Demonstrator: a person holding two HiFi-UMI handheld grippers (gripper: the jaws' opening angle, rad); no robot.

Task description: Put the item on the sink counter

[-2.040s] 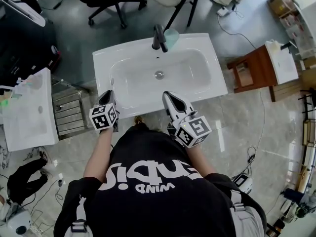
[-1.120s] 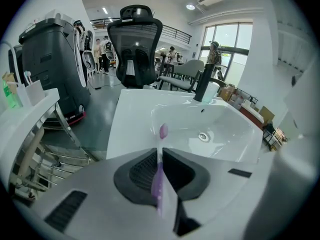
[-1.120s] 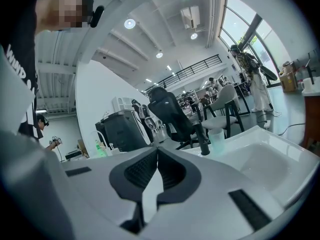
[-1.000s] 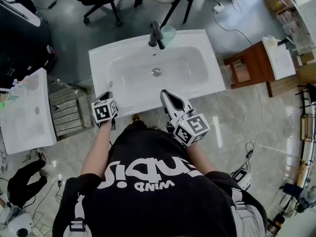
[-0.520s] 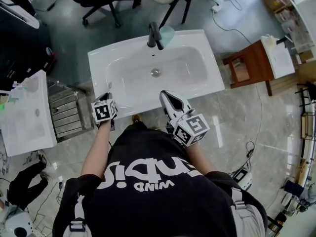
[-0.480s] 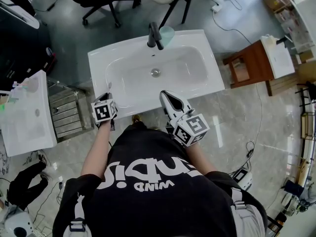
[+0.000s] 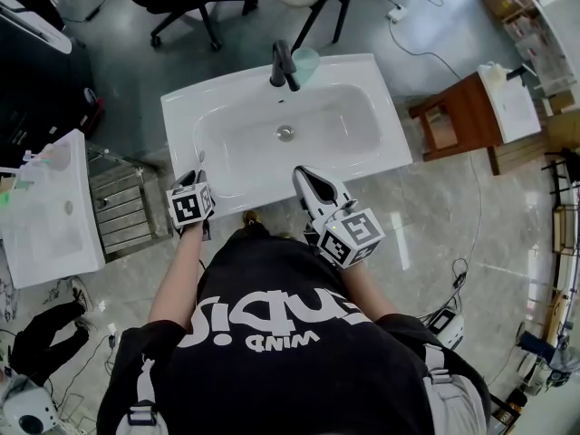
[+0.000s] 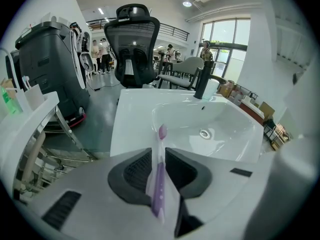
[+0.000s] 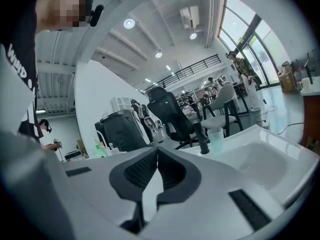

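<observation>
A: Two grippers show in the head view, close in front of the person (image 7: 272, 333). The left gripper (image 7: 199, 176) is at the near left corner of the white tabletop (image 7: 179, 120). The right gripper (image 7: 304, 176) is over the near edge, about the middle.

B: And what stands on the tabletop?

A: A dark faucet (image 7: 284, 64) is at the far edge behind the basin (image 7: 335, 130). A pale cup (image 7: 309, 60) is just beside it. The drain (image 7: 285, 133) is in the middle of the basin.

B: What does the left gripper view tell?

A: The dark fingers (image 8: 136, 171) are clamped on a purple toothbrush (image 8: 159, 176) in a clear wrapper. The toothbrush goes between them lengthwise, and its head sticks out in front, toward the basin. So it is in the gripper and not lying on the tabletop. A black office chair (image 8: 132, 44) stands behind the sink.

B: And the right gripper view?

A: There the fingers (image 9: 140, 171) are pressed together at the tips, with nothing between them. Past them I see the faucet, the cup and one part of the basin at the right
</observation>
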